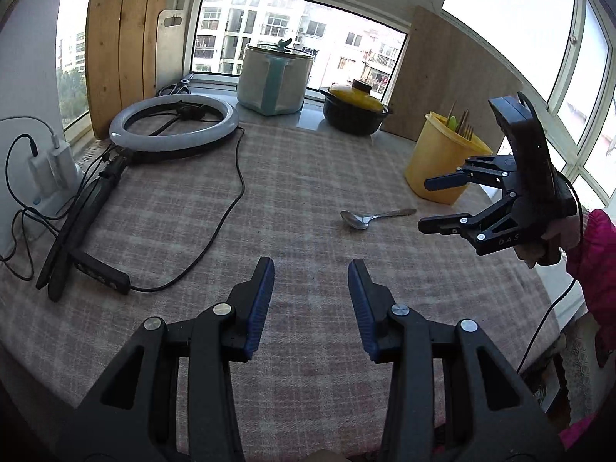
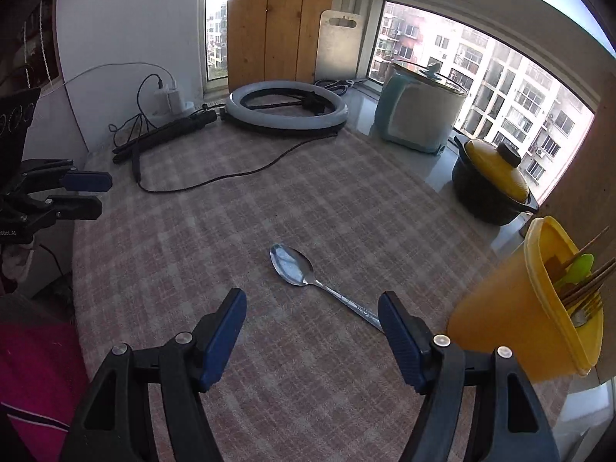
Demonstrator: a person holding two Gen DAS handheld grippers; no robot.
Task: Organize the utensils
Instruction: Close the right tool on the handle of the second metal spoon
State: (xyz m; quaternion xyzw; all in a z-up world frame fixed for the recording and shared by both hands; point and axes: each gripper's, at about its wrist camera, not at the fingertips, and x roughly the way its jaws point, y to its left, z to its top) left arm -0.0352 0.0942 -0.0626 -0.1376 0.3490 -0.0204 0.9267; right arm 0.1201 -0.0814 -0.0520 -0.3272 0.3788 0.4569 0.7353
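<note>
Tablecloth (image 1: 292, 177) in a faded check covers the table in the left wrist view. The left gripper (image 1: 311, 300) hovers over bare cloth with its blue pads parted and nothing between them. A metal spoon (image 1: 373, 217) lies flat on the cloth ahead and to the right, bowl to the left, handle towards a yellow tub (image 1: 439, 161) that holds forks and chopsticks. The right gripper (image 1: 433, 206) hangs just right of the spoon, its jaws spread and empty, held by a hand (image 1: 554, 238) in a pink sleeve. A ring lamp (image 1: 173, 125) lies at the far left, with a pale cooker (image 1: 271, 77) and a black pot with a yellow lid (image 1: 356, 109) on the sill.

In the right wrist view the right gripper (image 2: 312, 319) stands wide apart above the spoon (image 2: 296, 267); the handle runs towards the right finger (image 2: 400, 342), but whether it touches cannot be told. The tub (image 2: 500, 327) stands just right, near the spoon. The left gripper (image 2: 94, 194) shows at the left edge, parted and empty.
</note>
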